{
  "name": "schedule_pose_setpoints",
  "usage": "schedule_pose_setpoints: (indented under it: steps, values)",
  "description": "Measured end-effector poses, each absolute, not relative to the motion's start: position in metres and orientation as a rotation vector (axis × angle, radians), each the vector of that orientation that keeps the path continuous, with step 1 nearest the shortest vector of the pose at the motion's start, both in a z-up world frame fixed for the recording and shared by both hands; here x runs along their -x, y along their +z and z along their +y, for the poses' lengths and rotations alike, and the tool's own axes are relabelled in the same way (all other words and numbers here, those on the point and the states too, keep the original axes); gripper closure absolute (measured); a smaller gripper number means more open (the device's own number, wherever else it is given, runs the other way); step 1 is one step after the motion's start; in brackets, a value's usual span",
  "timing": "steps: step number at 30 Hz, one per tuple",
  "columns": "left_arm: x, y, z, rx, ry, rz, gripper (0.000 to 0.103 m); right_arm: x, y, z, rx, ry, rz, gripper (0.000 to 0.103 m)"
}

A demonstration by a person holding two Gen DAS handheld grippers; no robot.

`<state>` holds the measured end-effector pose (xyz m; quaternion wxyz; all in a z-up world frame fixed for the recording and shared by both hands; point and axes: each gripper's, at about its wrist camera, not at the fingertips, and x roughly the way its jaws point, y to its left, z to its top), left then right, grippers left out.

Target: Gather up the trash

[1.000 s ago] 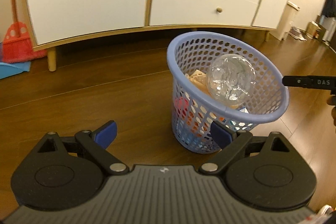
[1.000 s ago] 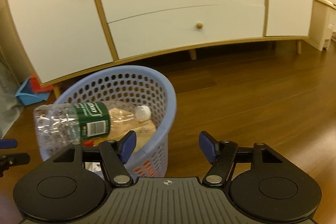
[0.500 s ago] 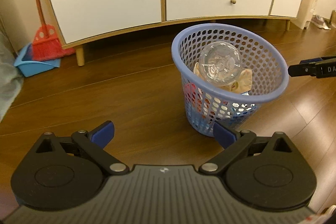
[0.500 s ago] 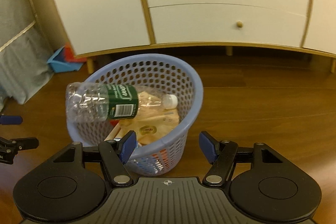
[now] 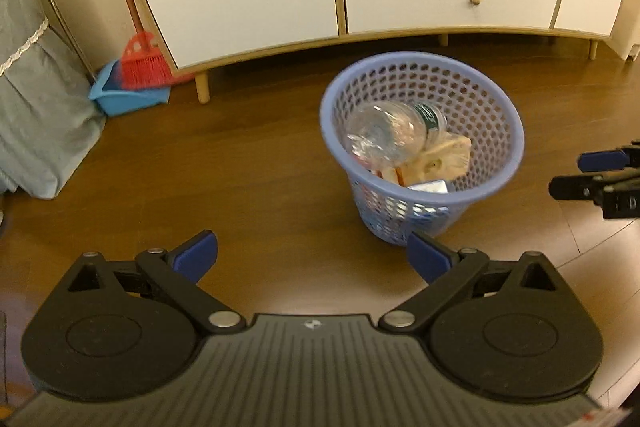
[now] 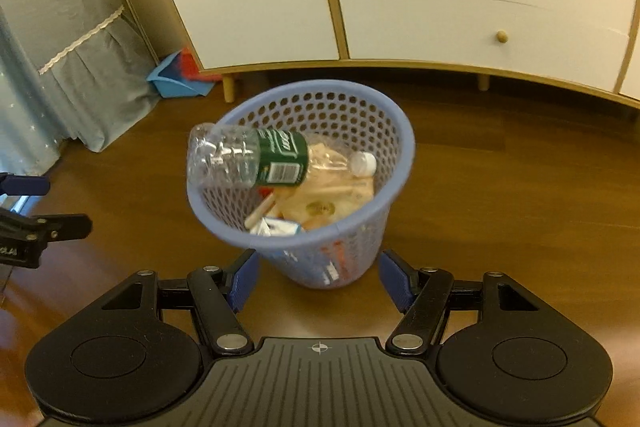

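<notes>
Bottle (image 6: 256, 163) atop basket (image 6: 400, 187) trash, lower litter hidden, both grippers' fingers spread, empty

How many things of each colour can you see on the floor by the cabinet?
Purple-blue: 1, the basket
Blue: 1, the dustpan
Red: 1, the brush
Clear with a green label: 1, the bottle lying across the basket
Total: 4
</notes>
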<state>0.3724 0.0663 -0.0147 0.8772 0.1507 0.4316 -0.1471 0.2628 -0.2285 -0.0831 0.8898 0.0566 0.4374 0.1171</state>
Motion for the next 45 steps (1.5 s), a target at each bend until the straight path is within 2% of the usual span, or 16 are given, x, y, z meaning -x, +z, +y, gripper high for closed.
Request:
schedule_pose_setpoints:
  steps: [11, 24, 34, 45]
  values:
    - [-0.351, -0.064, 0.063, -0.131, -0.308, 0.919, 0.004, -0.224, -0.097, -0.232, -0.084, 0.169, 0.877, 0.040]
    - [-0.342, -0.090, 0.076, -0.199, -0.312, 0.889, 0.004, -0.205, -0.096, -0.201, -0.050, 0.177, 0.831, 0.040]
    - [-0.302, -0.058, 0.073, -0.163, -0.234, 0.902, 0.004, -0.192, -0.098, -0.216, -0.057, 0.208, 0.870, 0.040]
    - [-0.227, -0.008, 0.051, -0.095, -0.153, 0.911, 0.004, -0.135, -0.047, -0.245, -0.091, 0.236, 0.852, 0.040]
